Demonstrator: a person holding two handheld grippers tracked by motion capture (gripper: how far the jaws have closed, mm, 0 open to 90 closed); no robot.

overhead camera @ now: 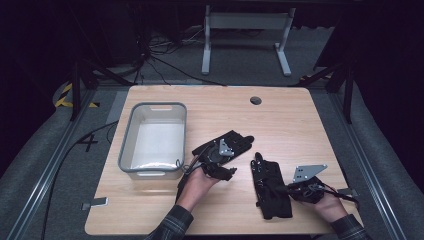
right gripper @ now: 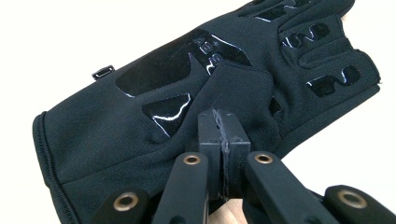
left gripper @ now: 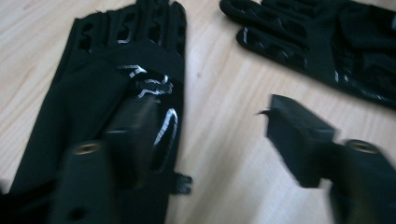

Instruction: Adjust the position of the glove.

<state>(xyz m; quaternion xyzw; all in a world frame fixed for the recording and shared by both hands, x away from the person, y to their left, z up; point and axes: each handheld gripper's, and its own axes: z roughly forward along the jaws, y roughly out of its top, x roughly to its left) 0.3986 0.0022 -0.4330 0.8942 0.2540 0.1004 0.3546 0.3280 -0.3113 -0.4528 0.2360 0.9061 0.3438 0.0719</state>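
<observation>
Worktop (overhead camera: 280,115): pale wood. Grey bin (overhead camera: 129,145): left part of worktop. Left glove (overhead camera: 235,142): just right of bin, under left tongs (overhead camera: 239,148), jaws half-wide, not yet clamped. Right glove (overhead camera: 270,187): farther right of bin, pinched by closed right tongs (right gripper: 223,133). Step: gripping gloves. Next, likely: closing left tongs, lifting toward bin.
</observation>
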